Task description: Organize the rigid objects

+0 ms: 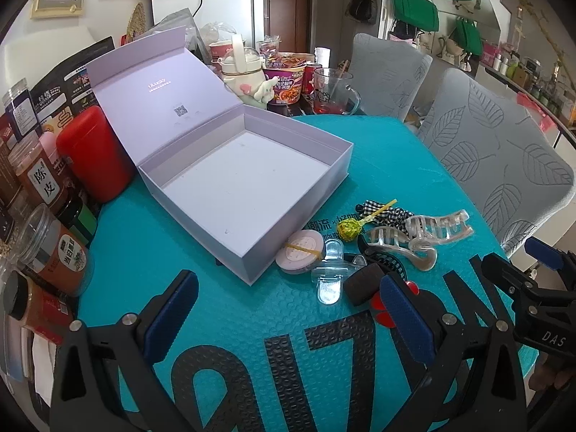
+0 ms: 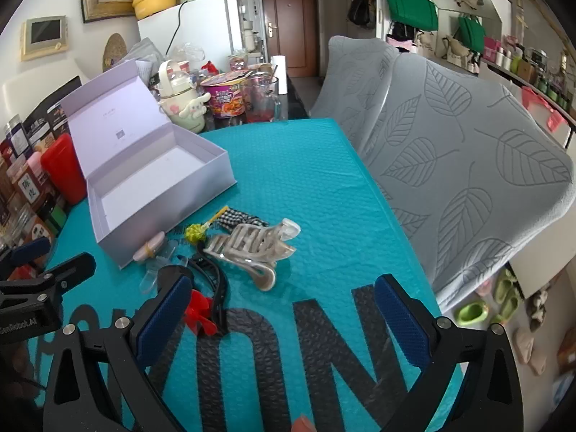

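Observation:
An open, empty lavender box (image 1: 244, 183) (image 2: 151, 176) sits on the teal mat (image 1: 180, 244). Just right of its near corner lies a pile of small items: clear claw clips (image 1: 428, 230) (image 2: 252, 244), a green lollipop (image 1: 347, 230) (image 2: 194, 232), a round pink compact (image 1: 300, 250) (image 2: 149, 246), a black clip (image 2: 216, 280), a red bow (image 2: 199, 313) and a checkered hair tie (image 1: 388, 212). My left gripper (image 1: 289, 315) (image 2: 50, 257) hovers open above the mat, near the pile. Right of the pile, my right gripper (image 2: 284, 320) (image 1: 522, 262) also hangs open and holds nothing.
Jars and a red canister (image 1: 93, 151) line the left edge. Behind the box stand a white character bottle (image 1: 244, 75), noodle cups and a glass mug (image 1: 333, 90). Two chairs with grey leaf covers (image 2: 468, 165) press against the table's right side.

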A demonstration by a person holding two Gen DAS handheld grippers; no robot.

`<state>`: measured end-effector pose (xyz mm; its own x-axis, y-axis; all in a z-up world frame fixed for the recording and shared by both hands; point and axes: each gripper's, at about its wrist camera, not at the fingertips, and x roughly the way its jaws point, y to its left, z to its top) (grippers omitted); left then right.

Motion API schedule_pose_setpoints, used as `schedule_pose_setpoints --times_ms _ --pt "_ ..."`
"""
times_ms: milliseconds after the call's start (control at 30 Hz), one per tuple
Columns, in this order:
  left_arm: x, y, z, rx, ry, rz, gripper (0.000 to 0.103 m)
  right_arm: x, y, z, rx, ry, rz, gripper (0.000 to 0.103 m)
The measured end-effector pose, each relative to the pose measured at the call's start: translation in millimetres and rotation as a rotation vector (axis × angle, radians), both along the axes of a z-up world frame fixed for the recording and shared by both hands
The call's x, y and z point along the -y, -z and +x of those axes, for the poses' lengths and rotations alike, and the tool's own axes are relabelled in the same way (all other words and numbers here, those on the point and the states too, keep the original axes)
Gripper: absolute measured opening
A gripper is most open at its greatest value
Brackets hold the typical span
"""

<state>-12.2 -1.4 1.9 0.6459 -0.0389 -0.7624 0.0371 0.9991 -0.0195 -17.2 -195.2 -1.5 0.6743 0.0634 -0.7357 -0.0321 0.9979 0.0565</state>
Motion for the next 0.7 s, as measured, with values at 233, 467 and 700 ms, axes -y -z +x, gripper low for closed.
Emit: schedule_pose_setpoints --times_ms 233,467,700 --pt "-1.2 -1.6 -4.1 0.003 -0.001 -0.001 0.103 0.7 0.0 -1.9 0.004 0.002 0.002 0.103" --pt "-1.0 -0.8 -6.4 0.002 -0.004 -0.01 0.103 -1.7 -1.6 -5.3 0.007 -0.006 0.001 0.103" --pt "-0.9 -3.9 -11.1 0.011 -0.01 -0.009 0.103 -1.6 -1.7 -7.9 0.011 -0.009 0.002 0.103"
